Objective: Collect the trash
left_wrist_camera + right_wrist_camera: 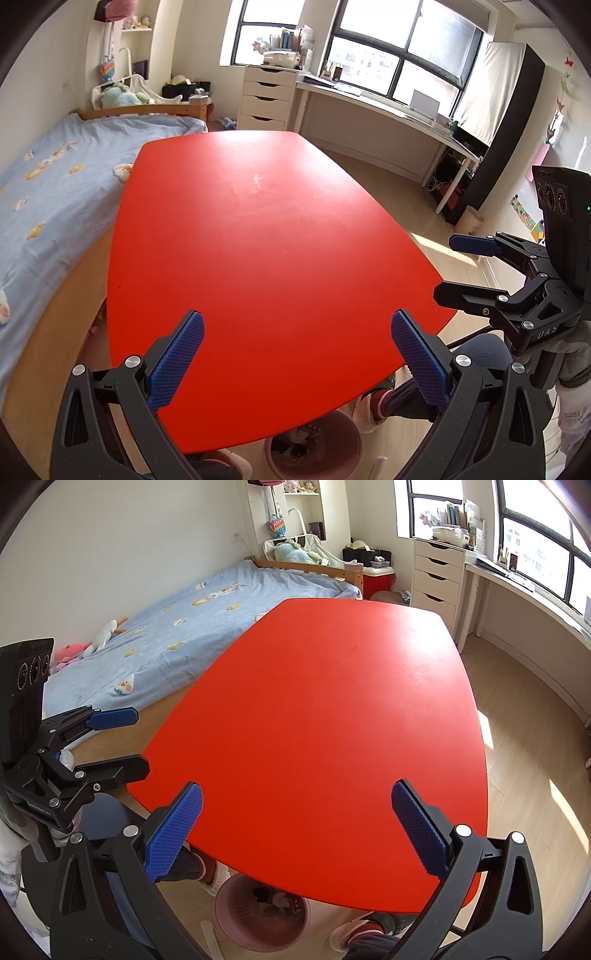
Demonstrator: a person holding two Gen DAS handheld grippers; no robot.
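Observation:
A red table (266,229) fills both views, also in the right wrist view (332,709); I see no loose trash on its top. A pink waste bin (314,448) with trash inside stands on the floor under the table's near edge, also in the right wrist view (262,917). My left gripper (297,332) is open and empty over the near edge. My right gripper (297,805) is open and empty too. The right gripper also shows in the left wrist view (448,266), off the table's right side. The left gripper shows in the right wrist view (138,740), off the left side.
A bed with a blue cover (48,192) runs along the table's left side. A white drawer unit (267,96) and a long desk (388,107) stand under the windows. The person's slippered feet (369,406) are beside the bin. Wooden floor (528,738) lies to the right.

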